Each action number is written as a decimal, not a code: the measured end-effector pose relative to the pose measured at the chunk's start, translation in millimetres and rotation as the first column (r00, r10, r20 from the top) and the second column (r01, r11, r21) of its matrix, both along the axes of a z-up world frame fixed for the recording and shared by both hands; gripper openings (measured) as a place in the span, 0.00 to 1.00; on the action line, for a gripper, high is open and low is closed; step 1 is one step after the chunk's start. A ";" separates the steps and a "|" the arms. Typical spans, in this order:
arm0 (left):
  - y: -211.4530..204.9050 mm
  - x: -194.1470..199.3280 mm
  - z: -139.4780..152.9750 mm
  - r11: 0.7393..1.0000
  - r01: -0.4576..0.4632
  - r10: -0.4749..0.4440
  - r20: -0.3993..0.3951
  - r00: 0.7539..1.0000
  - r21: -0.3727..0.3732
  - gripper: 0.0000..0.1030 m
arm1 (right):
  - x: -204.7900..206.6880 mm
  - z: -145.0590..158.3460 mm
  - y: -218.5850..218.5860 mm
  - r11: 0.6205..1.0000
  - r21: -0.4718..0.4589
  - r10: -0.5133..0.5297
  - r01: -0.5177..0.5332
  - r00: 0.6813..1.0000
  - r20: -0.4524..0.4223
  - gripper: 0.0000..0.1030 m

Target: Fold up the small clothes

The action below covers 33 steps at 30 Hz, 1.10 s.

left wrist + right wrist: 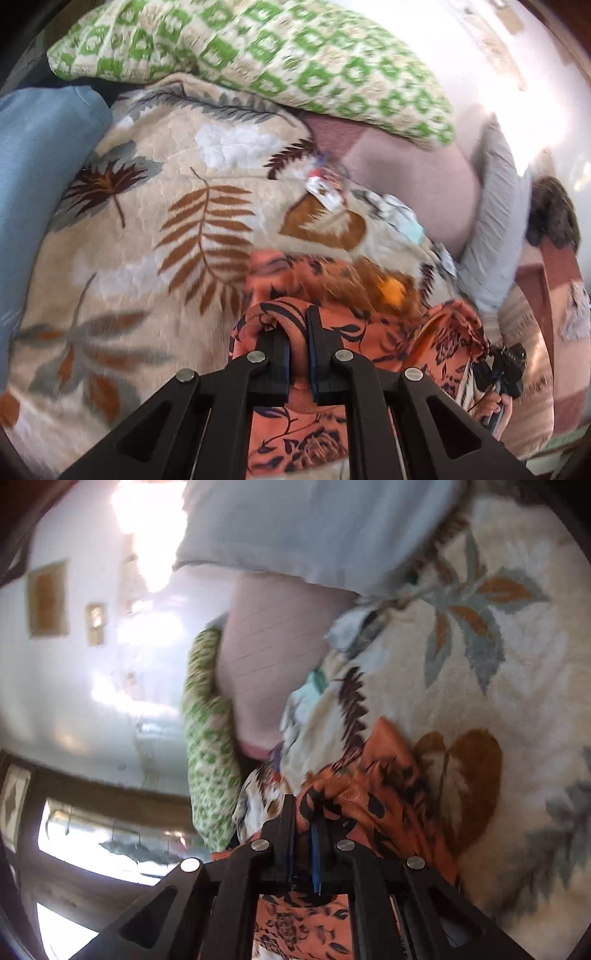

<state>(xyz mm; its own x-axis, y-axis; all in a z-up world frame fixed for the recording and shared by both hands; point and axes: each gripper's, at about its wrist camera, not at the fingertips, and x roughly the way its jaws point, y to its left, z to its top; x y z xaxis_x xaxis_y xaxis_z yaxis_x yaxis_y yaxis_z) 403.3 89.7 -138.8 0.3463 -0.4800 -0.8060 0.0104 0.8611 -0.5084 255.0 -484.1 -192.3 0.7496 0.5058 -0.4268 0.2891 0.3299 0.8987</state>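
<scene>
Orange garment (369,332) with dark floral print; cream blanket (140,229) with brown, grey leaves.

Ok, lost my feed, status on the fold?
Left gripper and right gripper both shut on orange floral garment. Garment bunched over leaf-print blanket. Nothing blocking.

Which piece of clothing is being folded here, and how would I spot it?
Look at the cream blanket printed with brown and grey leaves. On its near side lies an orange cloth with dark flowers, pinched by the left gripper and right gripper. It is the only bright orange thing there.
</scene>
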 end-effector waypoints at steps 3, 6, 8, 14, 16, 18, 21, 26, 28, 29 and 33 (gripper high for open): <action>-0.7 23.9 -43.1 0.998 -0.048 0.051 -0.093 0.994 0.026 0.09 | 36.2 -46.0 -12.3 0.999 0.027 -0.035 0.038 0.994 -0.103 0.10; 10.6 22.0 -60.9 0.993 -0.103 0.098 -0.088 0.991 -0.056 0.10 | 49.7 -73.9 -15.2 1.000 0.020 -0.018 0.022 0.984 -0.179 0.11; 19.9 14.1 -60.4 0.985 -0.132 0.125 -0.066 0.990 -0.114 0.10 | 43.2 -73.1 -21.5 0.999 0.035 -0.038 0.042 0.991 -0.125 0.10; 24.7 -24.3 -9.9 0.982 -0.128 0.144 0.115 0.983 -0.136 0.13 | 6.2 -34.0 -21.5 0.996 0.015 -0.089 0.089 0.995 0.040 0.27; 16.4 -40.7 15.1 0.988 -0.130 0.145 0.191 0.971 -0.086 0.23 | -9.5 -13.9 -20.3 0.992 0.012 -0.128 0.127 0.986 0.107 0.81; 8.7 -69.3 44.8 0.982 -0.190 0.179 0.320 0.930 0.001 0.56 | -25.1 4.3 -20.1 0.983 -0.002 -0.181 0.184 0.971 0.154 0.83; 2.6 -114.2 82.2 0.967 -0.251 0.191 0.534 0.823 0.041 0.81 | -29.4 37.1 0.3 0.984 -0.146 -0.083 0.105 0.985 0.153 0.81; -6.5 -153.3 76.9 0.921 -0.365 0.249 0.519 0.818 0.134 0.82 | -14.5 52.9 98.3 0.830 -0.511 0.222 -0.224 0.973 -0.066 0.68; -11.0 -159.5 49.2 0.946 -0.318 0.260 0.445 0.857 0.059 0.82 | -7.6 39.2 142.0 0.746 -0.574 0.300 -0.336 0.940 -0.160 0.62; -15.9 -158.2 34.9 0.954 -0.295 0.248 0.413 0.877 0.054 0.82 | -4.0 30.3 163.4 0.709 -0.589 0.333 -0.388 0.920 -0.206 0.62; -25.3 -135.6 -22.6 0.955 -0.259 0.224 0.224 0.949 0.142 0.81 | 15.8 7.8 236.6 0.590 -0.636 0.416 -0.498 0.862 -0.289 0.61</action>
